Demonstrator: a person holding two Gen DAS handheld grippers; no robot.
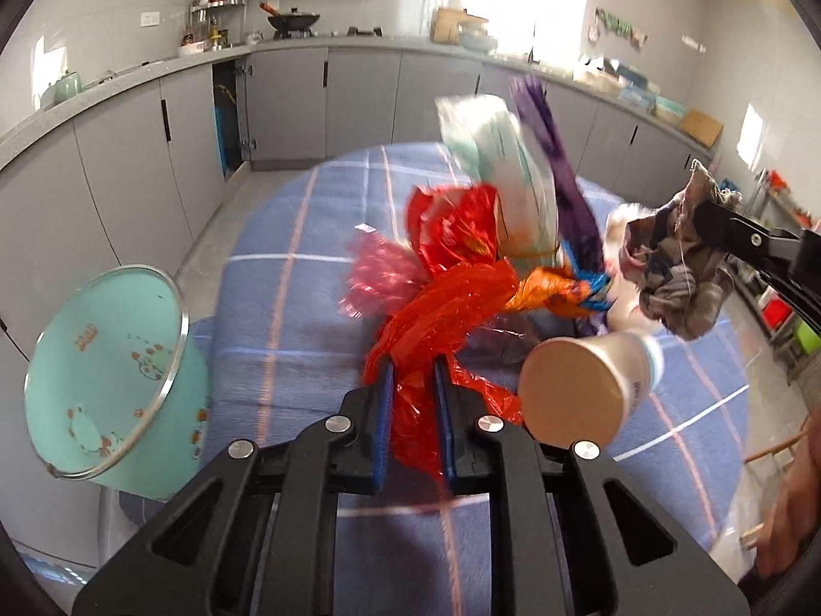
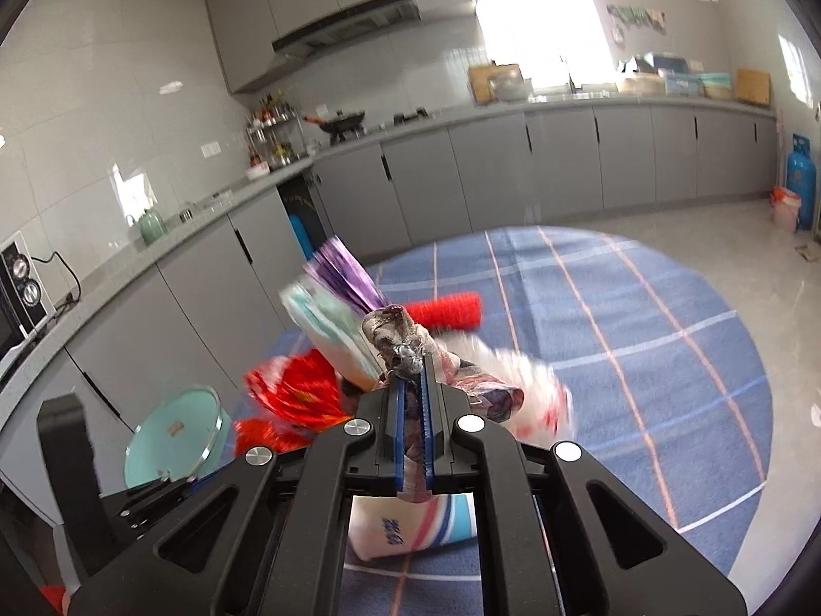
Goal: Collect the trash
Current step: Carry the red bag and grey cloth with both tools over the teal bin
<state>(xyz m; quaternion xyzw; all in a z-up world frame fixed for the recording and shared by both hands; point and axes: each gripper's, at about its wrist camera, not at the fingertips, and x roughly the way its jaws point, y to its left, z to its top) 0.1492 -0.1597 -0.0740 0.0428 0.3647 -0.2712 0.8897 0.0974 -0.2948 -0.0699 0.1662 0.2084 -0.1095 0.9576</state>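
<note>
Two hand-held claws are working over a round surface [image 1: 287,308] covered in a blue checked cloth, in a grey kitchen. The left claw [image 1: 414,374] is pinching a crinkled red plastic bag [image 1: 436,308] between its blue pads, jaws nearly closed on the film. Beyond it, a loose heap of wrappers appears blurred: a pale mint packet [image 1: 503,174], a purple wrapper [image 1: 554,154] and an orange one [image 1: 554,292]. A paper cup [image 1: 590,390] is lying on its side just beside the bag, its base facing the camera.

The right claw [image 2: 414,385] is gripping a crumpled, greyish wad of paper [image 2: 400,339], jaws narrow around it and the wad bulging out past the fingertips. A red roller-like object [image 2: 451,310] is lying farther off on the cloth.

A mint-green bin [image 1: 108,380] is standing to the left, its mouth tilted toward the left camera, apparently just off the surface's edge.

The step in hand seems to be carrying gripped trash toward the bin. Next, each claw probably needs to travel over the bin's open mouth before releasing, since the light film may cling or drift.
</note>
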